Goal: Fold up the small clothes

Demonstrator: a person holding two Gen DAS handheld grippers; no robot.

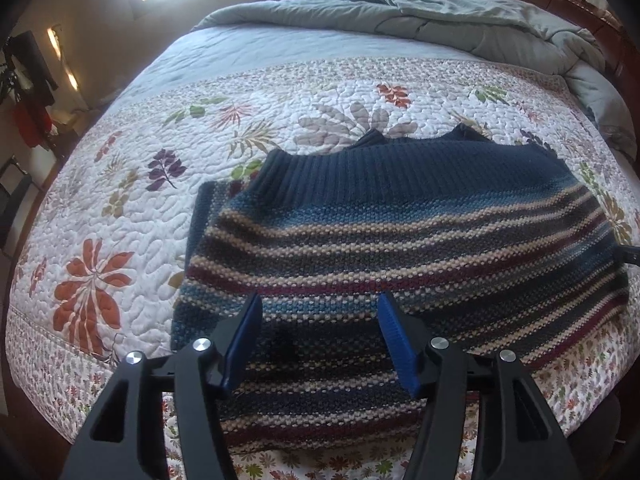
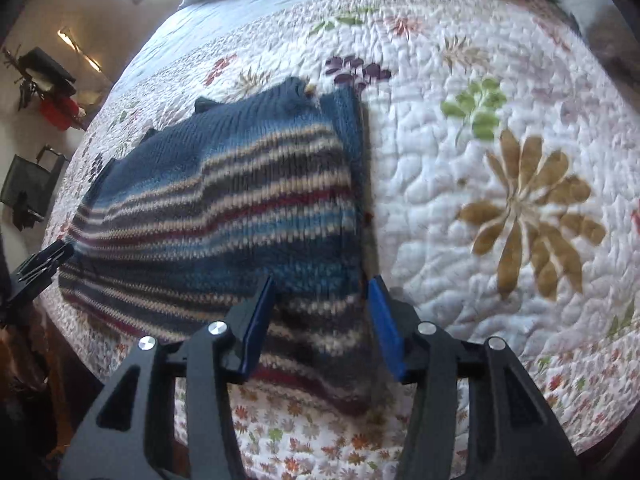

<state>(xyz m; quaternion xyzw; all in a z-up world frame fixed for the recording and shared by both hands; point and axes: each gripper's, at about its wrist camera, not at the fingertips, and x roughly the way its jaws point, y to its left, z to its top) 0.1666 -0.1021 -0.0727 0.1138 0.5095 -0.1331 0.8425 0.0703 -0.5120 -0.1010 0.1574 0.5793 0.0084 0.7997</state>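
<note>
Across a bed (image 1: pixel 120 208) under a floral quilt (image 2: pixel 500 168), a striped knit sweater (image 1: pixel 400 240) lies partly folded near the foot edge, its ribbed navy band toward the pillows. Both the left hand-held gripper (image 1: pixel 318 344) and right hand-held gripper (image 2: pixel 322 328) hang over its near hem, jaws spread wide, holding nothing. Thick, loose knit may bunch or slide if pinched through one layer only, likely skewing the next fold.
</note>
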